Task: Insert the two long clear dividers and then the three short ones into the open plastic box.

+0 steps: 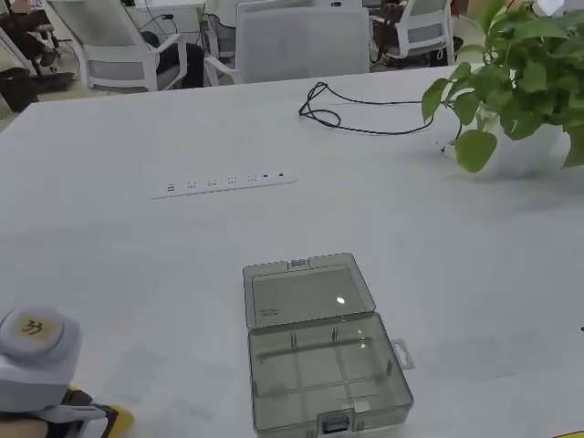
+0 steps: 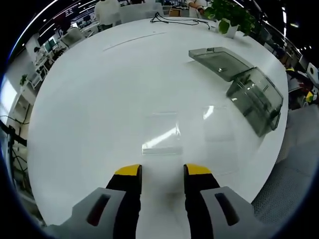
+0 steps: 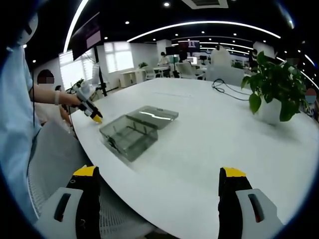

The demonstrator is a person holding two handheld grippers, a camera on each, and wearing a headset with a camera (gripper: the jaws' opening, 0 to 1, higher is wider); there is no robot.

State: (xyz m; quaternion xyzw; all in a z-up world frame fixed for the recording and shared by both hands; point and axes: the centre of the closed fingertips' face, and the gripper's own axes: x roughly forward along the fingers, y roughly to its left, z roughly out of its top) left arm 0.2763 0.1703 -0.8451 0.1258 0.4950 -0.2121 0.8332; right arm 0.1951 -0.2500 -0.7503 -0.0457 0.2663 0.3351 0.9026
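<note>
Count: one open plastic box (image 1: 328, 383), two grippers, one power strip (image 1: 224, 183), one black cable (image 1: 351, 114), one potted plant (image 1: 520, 82), all on the white table (image 1: 137, 265).

Clear dividers: one flat clear divider (image 2: 162, 133) lay on the table. I read a second, fainter sheet (image 2: 215, 123) beside it, less certain. Partition lines also showed inside the box tray; I could not count them.

Left gripper (image 2: 162, 172): held low over the table's near edge, pointing across the table. Its jaws stood a narrow gap apart with nothing between them. The clear divider lay straight ahead of its tips, near but not touching. The box sat well off to the right in the left gripper view, with its lid (image 2: 219, 62) folded back flat.

Right gripper (image 3: 159, 174): held out beyond the table edge, level, with jaws spread wide and nothing in them. The box lay ahead and left of it, near the table's edge. A person's hand (image 3: 67, 99) held the left gripper beyond the box.
</note>
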